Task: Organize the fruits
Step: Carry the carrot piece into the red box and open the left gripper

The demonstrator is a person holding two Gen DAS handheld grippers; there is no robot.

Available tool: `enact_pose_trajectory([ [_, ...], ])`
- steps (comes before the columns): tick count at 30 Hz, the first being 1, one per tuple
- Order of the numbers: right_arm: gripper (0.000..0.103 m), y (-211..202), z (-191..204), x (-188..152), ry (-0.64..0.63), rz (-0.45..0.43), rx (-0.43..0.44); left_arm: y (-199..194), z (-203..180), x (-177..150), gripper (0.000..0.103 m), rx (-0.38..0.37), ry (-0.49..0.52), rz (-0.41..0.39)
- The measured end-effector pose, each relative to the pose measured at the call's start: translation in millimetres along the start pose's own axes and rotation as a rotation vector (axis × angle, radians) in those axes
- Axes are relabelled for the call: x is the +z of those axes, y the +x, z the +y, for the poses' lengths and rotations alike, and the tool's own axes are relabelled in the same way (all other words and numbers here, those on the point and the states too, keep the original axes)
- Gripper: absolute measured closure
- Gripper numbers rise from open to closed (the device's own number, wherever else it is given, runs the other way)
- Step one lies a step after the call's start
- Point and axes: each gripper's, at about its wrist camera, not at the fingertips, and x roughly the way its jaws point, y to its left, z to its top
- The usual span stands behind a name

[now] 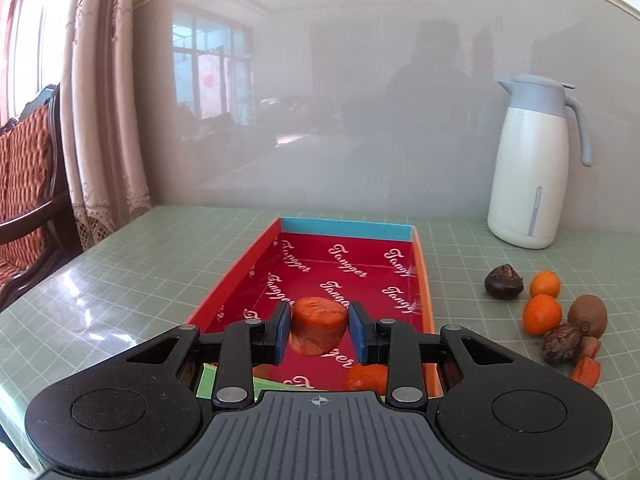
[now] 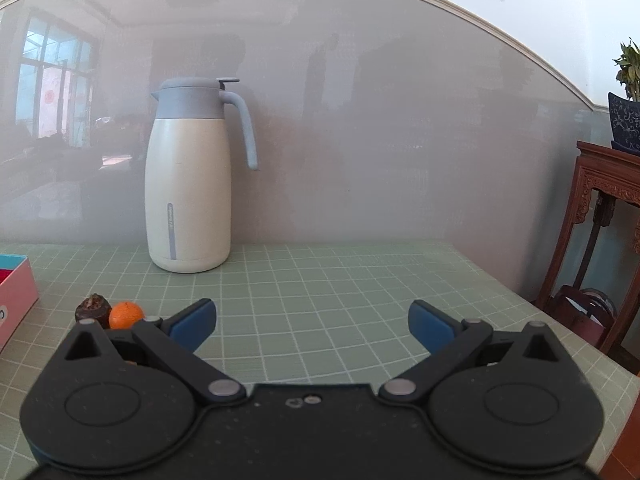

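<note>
A green gridded mat (image 1: 140, 280) covers the table, with a pale wall and a white thermos jug (image 1: 530, 168) behind. The left gripper (image 1: 319, 330) is clamped on an orange carrot chunk (image 1: 318, 326), holding it above the near end of the red box (image 1: 340, 276), where another orange piece (image 1: 366, 376) already lies (partly hidden by the gripper). The right gripper (image 2: 312, 326) hangs empty over bare mat, its jaws spread wide. To do this step well, I would lower the chunk close to the box floor, clear of that piece, before letting go, so it does not roll. The remaining fruit, among them a tangerine (image 1: 542, 314) and a kiwi (image 1: 587, 315), waits on the mat just right of the box.
</note>
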Motion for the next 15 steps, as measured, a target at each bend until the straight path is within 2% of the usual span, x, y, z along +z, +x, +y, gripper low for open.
enact_pose_trajectory([
  [8, 0.000, -4.3, 17.6, 2.0, -0.008, 0.000, 0.039, 12.4, 30.5, 2.6, 0.072, 0.033, -0.050, 0.027],
  [15, 0.000, -7.4, 35.6, 3.1, -0.016, 0.000, 0.077, 32.2, 41.7, 3.8, 0.071, 0.049, -0.065, 0.066],
])
